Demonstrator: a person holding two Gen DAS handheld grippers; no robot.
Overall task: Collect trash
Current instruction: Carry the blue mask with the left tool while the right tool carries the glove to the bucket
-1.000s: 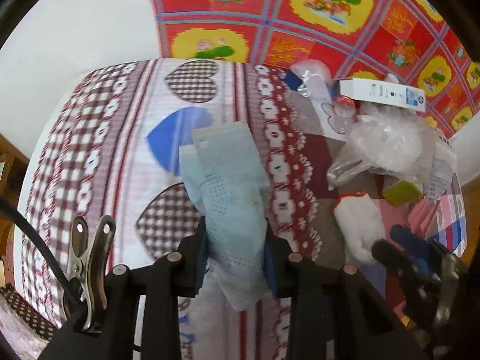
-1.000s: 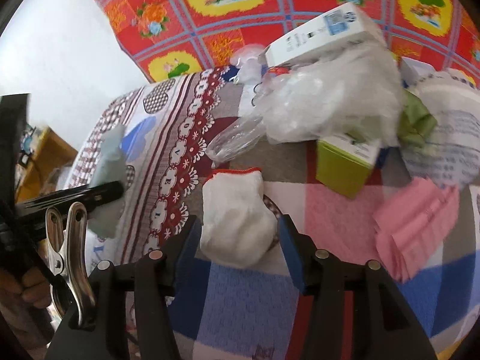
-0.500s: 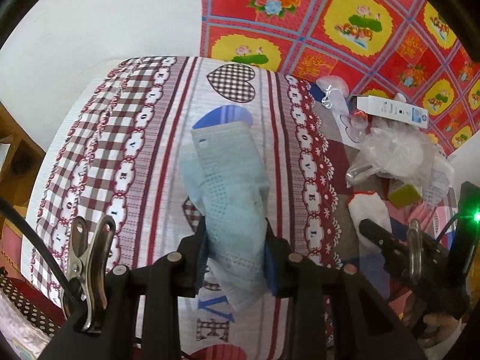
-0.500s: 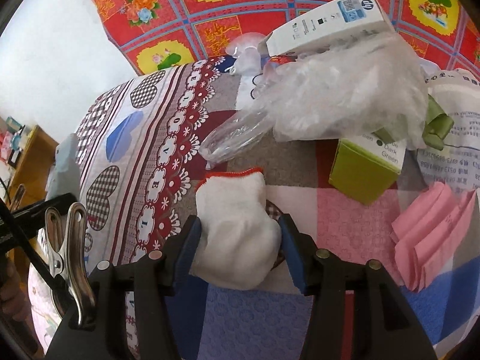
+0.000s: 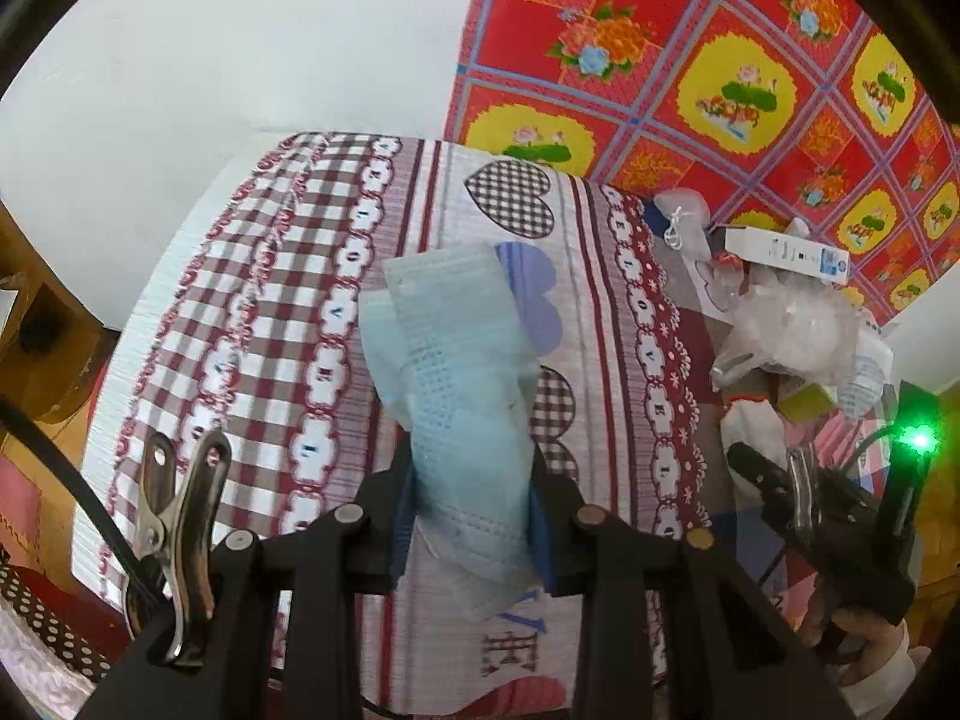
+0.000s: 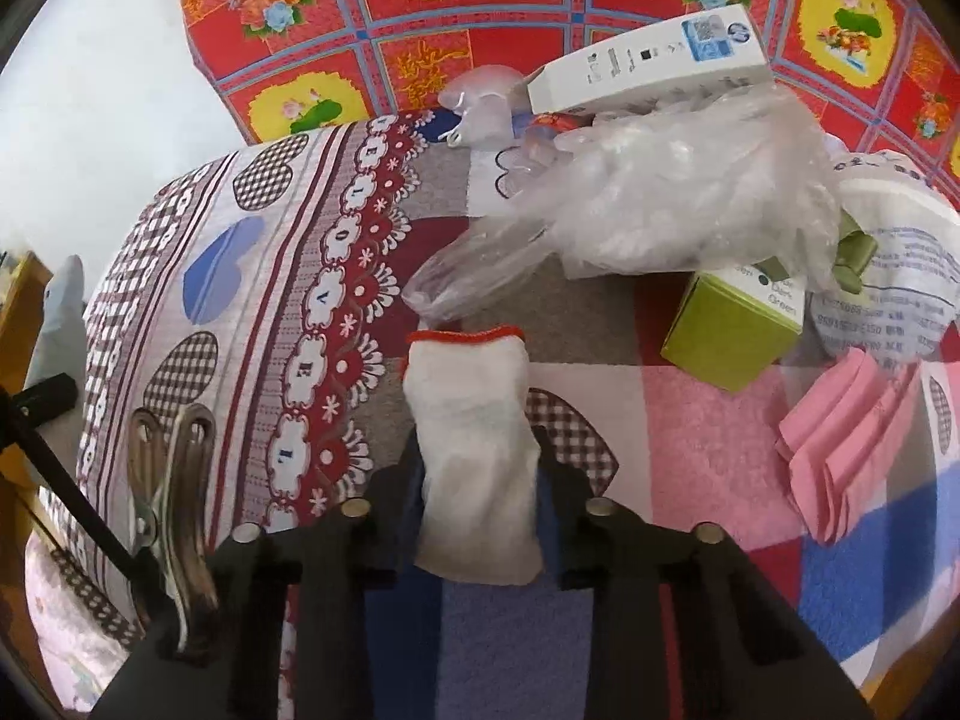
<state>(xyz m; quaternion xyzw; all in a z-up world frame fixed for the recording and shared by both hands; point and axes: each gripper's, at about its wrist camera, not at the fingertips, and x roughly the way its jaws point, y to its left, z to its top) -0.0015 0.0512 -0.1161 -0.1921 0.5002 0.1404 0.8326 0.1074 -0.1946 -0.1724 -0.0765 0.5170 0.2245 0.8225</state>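
A pale blue face mask [image 5: 468,420] is clamped between the narrowed jaws of the left hand-held gripper [image 5: 471,522] and is held above the patterned bedspread [image 5: 288,324]. The jaws of the right hand-held gripper [image 6: 477,510] are closing, and a white glove with a red cuff [image 6: 471,438] is pinched between them. Beyond the glove, crumpled clear plastic [image 6: 672,204], a white carton [image 6: 648,63] and a green box [image 6: 732,330] are seen; pink folded paper [image 6: 852,444] lies to the glove's right.

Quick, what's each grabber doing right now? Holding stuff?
Left gripper: shut on the blue face mask.
Right gripper: jaws closing, pads already squeezing the white glove.
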